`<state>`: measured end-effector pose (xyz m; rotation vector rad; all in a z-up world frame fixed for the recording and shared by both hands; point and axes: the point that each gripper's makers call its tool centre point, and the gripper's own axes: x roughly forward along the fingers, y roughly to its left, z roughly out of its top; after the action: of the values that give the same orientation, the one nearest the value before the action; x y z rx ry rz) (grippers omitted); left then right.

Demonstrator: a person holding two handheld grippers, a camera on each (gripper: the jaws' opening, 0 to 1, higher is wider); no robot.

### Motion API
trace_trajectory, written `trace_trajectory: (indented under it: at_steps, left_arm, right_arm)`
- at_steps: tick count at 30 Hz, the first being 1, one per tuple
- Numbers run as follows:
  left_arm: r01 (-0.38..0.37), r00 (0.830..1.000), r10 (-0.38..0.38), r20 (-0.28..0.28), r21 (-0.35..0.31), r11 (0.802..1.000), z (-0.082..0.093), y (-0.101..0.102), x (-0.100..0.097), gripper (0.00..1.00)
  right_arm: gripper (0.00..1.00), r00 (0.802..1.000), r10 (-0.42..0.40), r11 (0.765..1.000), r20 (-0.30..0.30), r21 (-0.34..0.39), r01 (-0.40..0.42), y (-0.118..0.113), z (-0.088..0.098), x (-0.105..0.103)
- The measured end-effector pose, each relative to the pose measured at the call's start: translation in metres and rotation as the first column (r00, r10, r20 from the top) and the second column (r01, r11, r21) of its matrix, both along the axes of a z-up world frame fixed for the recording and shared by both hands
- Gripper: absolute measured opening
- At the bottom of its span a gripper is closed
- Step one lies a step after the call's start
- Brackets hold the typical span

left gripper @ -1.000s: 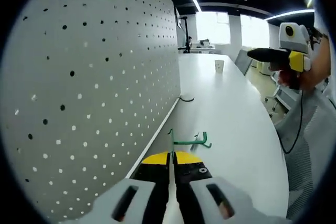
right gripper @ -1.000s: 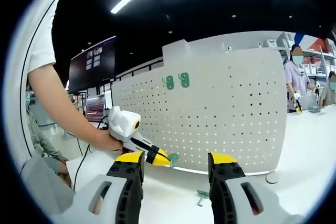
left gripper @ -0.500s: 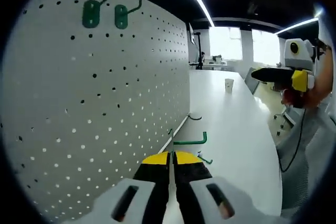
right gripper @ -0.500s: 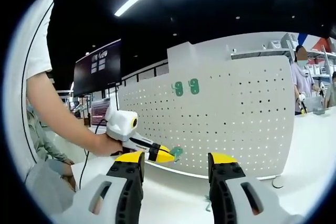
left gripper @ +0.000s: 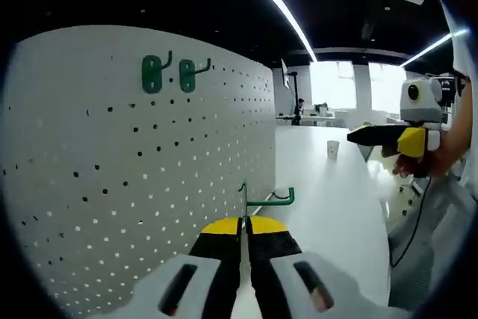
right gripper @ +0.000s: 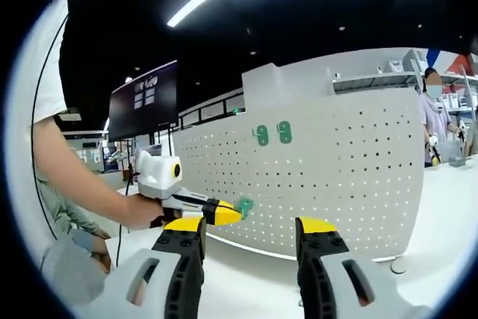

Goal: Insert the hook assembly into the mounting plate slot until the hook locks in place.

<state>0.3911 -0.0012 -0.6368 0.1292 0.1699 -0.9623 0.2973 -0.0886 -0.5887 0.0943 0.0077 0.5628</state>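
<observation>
Hook (left gripper: 263,199) in left tool (left gripper: 245,228), arm pointing away from pegboard (left gripper: 134,177).

Left gripper (left gripper: 244,223): jaws pressed together, tips level, pointing forward; seen from the right gripper view (right gripper: 224,213) it is gripped in a hand (right gripper: 138,211), bare forearm behind. Right gripper (right gripper: 250,225): jaws parted wide, held up by a hand (left gripper: 429,166) off to the left gripper's right.

matt white perforated pegboard (left gripper: 149,177), glossy green hook (left gripper: 267,199), smooth white plastic tongs (left gripper: 244,227) w/ yellow tips.
</observation>
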Motion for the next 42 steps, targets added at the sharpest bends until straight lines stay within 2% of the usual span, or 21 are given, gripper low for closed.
trace_trajectory:
  at_steps: [4, 9, 13, 16, 27, 30, 42]
  left_arm:
    - [-0.012, 1.0, 0.012, 0.017, -0.019, 1.0, 0.007, 0.002, -0.01, 0.02]
    - [0.007, 0.998, -0.005, 0.058, -0.023, 1.0, 0.017, -0.001, -0.024, 0.02]
    - [0.012, 0.998, -0.01, 0.066, -0.036, 0.999, 0.022, -0.004, -0.031, 0.02]
    - [-0.003, 0.998, 0.008, 0.063, -0.082, 0.997, 0.031, -0.003, -0.035, 0.02]
    - [-0.01, 0.996, 0.023, 0.089, -0.15, 0.989, 0.05, -0.002, -0.049, 0.02]
    - [-0.033, 0.995, 0.051, 0.08, -0.202, 0.979, 0.059, 0.002, -0.052, 0.02]
    - [-0.054, 0.995, 0.072, 0.074, -0.219, 0.974, 0.055, 0.006, -0.057, 0.02]
  right_arm:
    - [0.47, 1.0, 0.005, 1.0, 0.003, 0.002, -0.005, 0.002, 0.001, -0.002]
    - [0.47, 1.0, 0.011, 1.0, -0.002, 0.005, -0.011, 0.003, 0.0, -0.005]
    - [0.47, 1.0, 0.012, 1.0, -0.004, 0.011, -0.012, 0.003, -0.001, -0.008]
    - [0.47, 1.0, 0.01, 1.0, -0.002, 0.019, -0.01, 0.003, 0.001, -0.009]
    - [0.47, 0.999, 0.031, 0.999, 0.009, 0.028, -0.031, 0.009, 0.005, -0.016]
    - [0.47, 0.999, 0.034, 0.999, 0.013, 0.03, -0.034, 0.011, 0.007, -0.017]
    - [0.46, 0.999, 0.047, 0.998, 0.021, 0.034, -0.048, 0.015, 0.013, -0.015]
